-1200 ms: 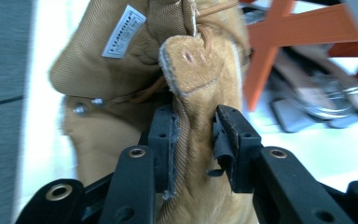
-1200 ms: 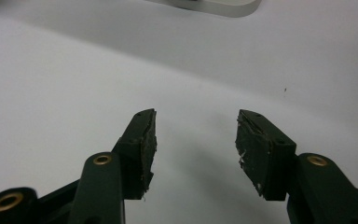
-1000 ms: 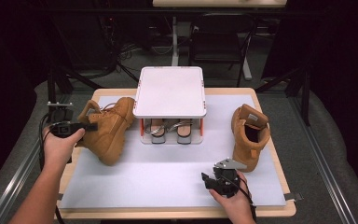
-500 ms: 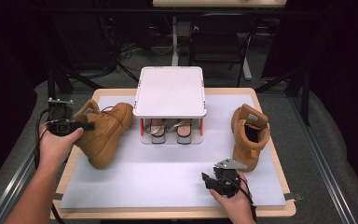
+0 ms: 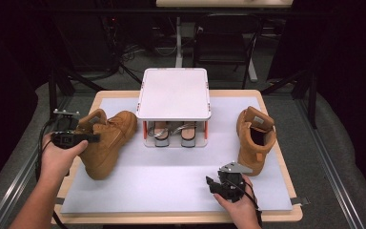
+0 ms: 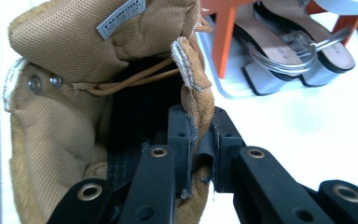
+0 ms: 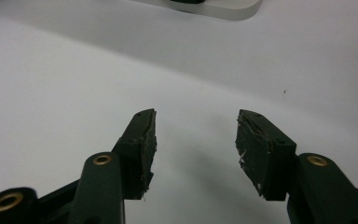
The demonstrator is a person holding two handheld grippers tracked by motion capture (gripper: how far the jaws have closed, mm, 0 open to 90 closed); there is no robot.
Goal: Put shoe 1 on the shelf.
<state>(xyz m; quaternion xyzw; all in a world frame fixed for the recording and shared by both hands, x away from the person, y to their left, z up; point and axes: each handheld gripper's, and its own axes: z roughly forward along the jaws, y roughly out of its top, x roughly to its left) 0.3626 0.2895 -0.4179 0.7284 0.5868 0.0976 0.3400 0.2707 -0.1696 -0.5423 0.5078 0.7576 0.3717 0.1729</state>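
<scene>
High view: left gripper [image 5: 94,138] is gripping the left boot [image 5: 106,143], lying left of the white rack [image 5: 174,93].
Left gripper view: jaws are pinching the boot's collar [image 6: 198,100] tight.
Right gripper view: right gripper [image 7: 196,140] is hanging agape, empty, over the mat [image 7: 74,70] before the rack.

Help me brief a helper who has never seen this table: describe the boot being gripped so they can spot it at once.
Start at the white shoe rack at the table's middle. The tan boot lies to its left on the white mat, tipped on its side. Unlike the upright boot on the right, its collar is pinched by the left gripper.
</scene>
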